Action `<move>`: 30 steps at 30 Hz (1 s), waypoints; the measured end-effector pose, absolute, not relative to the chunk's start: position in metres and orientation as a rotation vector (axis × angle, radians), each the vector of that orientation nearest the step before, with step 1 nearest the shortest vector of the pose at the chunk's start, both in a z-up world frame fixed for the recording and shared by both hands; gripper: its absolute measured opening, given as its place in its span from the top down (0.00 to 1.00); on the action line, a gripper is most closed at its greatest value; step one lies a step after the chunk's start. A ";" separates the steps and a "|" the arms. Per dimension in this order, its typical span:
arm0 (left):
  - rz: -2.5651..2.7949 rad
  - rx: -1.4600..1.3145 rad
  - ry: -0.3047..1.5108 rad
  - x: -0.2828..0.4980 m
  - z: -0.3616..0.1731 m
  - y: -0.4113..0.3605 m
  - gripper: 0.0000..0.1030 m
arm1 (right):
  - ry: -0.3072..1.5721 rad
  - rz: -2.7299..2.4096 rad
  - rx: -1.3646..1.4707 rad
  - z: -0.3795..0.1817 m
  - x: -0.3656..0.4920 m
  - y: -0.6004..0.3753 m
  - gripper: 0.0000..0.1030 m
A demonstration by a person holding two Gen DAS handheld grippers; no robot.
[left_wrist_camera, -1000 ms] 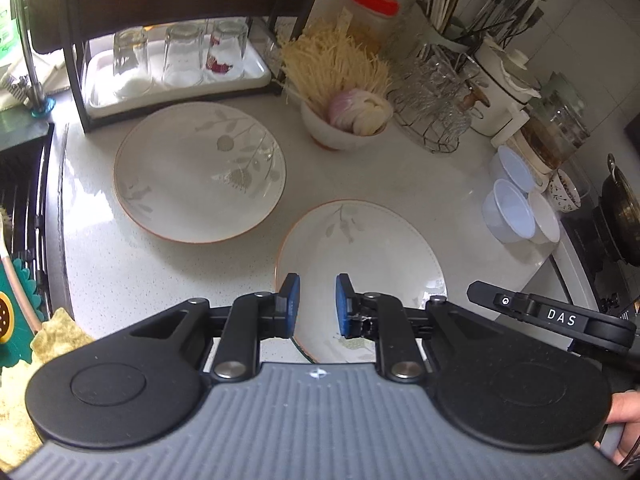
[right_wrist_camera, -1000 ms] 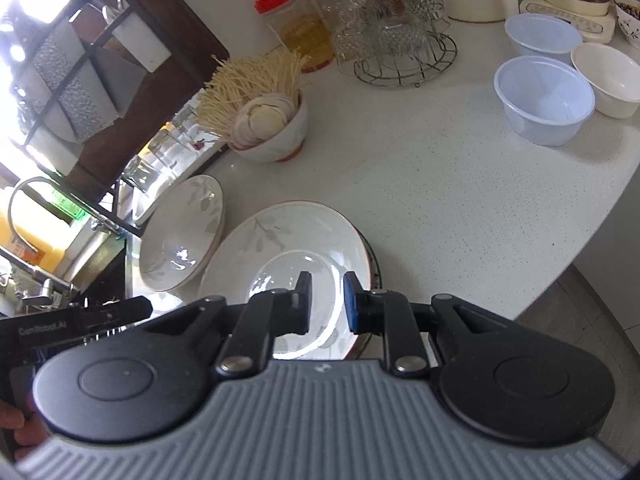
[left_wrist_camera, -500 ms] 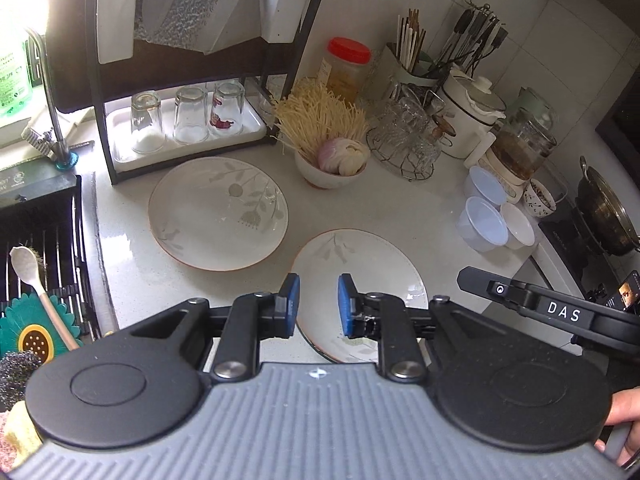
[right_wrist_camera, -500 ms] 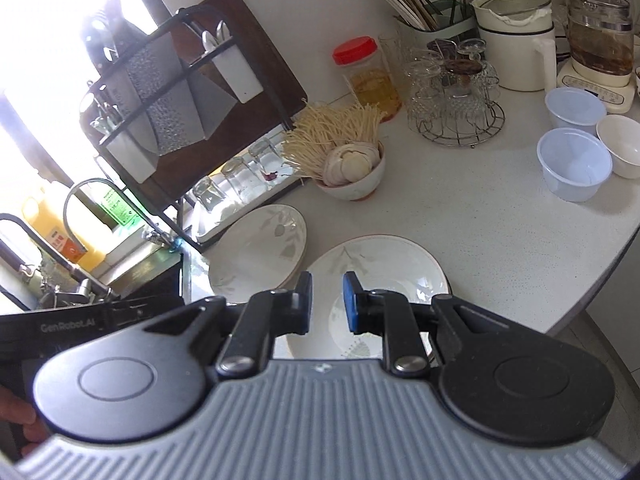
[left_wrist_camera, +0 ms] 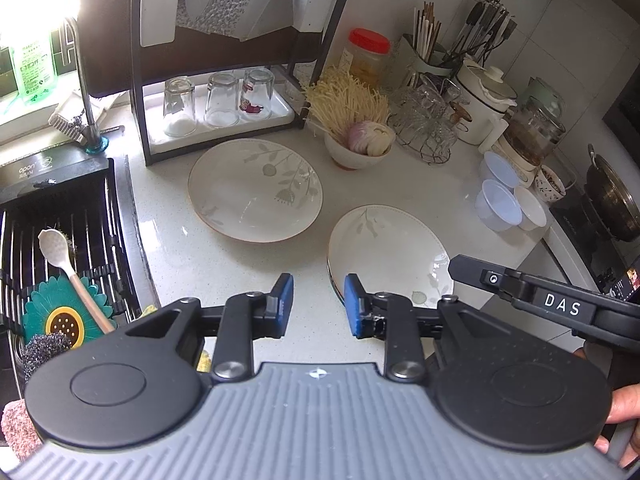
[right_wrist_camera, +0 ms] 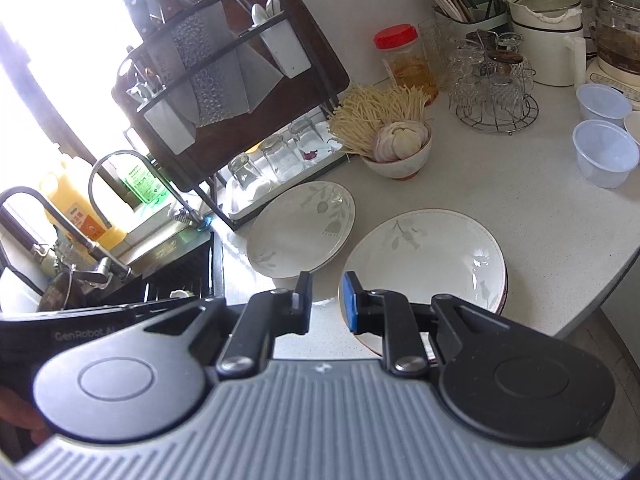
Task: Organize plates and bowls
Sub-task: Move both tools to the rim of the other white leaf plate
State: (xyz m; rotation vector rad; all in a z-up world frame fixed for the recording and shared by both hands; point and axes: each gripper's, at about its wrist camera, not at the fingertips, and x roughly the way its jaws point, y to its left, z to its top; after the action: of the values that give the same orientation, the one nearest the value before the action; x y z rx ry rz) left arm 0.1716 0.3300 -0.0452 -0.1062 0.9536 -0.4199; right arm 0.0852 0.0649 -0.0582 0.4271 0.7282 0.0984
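Note:
Two white plates with a grey leaf print lie on the white counter. The far plate (left_wrist_camera: 256,190) sits in front of the dish rack; it also shows in the right wrist view (right_wrist_camera: 302,228). The near plate (left_wrist_camera: 390,250) tops a small stack by the counter's front edge, also in the right wrist view (right_wrist_camera: 424,264). My left gripper (left_wrist_camera: 318,302) is open and empty, held above the counter just left of the near plate. My right gripper (right_wrist_camera: 326,300) is open and empty, above the near plate's left rim.
A black dish rack (left_wrist_camera: 224,52) holds three upturned glasses. A bowl of enoki and onion (left_wrist_camera: 358,144), a wire glass stand (left_wrist_camera: 426,132), small plastic bowls (left_wrist_camera: 500,204) and a kettle stand behind. The sink (left_wrist_camera: 60,240) lies left, a wok (left_wrist_camera: 612,204) right.
Both grippers have lifted up and back from the near plate, so more of the counter and rack shows. The left one's jaws have opened a little wider.

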 end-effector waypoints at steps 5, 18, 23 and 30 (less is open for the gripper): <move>-0.376 -0.120 0.973 0.181 -0.056 0.325 0.65 | 0.757 0.125 0.391 -0.066 0.101 0.061 0.80; -0.242 -0.154 1.009 0.252 -0.077 0.310 0.56 | 0.812 0.201 0.365 -0.083 0.182 0.031 0.80; -0.178 -0.179 1.028 0.276 -0.086 0.313 0.50 | 0.825 0.241 0.364 -0.088 0.213 0.027 0.79; -0.106 -0.240 1.068 0.307 -0.105 0.320 0.44 | 0.825 0.288 0.366 -0.100 0.252 0.021 0.37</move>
State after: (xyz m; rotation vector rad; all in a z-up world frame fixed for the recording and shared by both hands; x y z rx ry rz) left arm 0.3073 0.3197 -0.1050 -0.2401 1.0675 -0.1055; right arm 0.2521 0.0208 -0.1003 0.3656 0.8249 0.2884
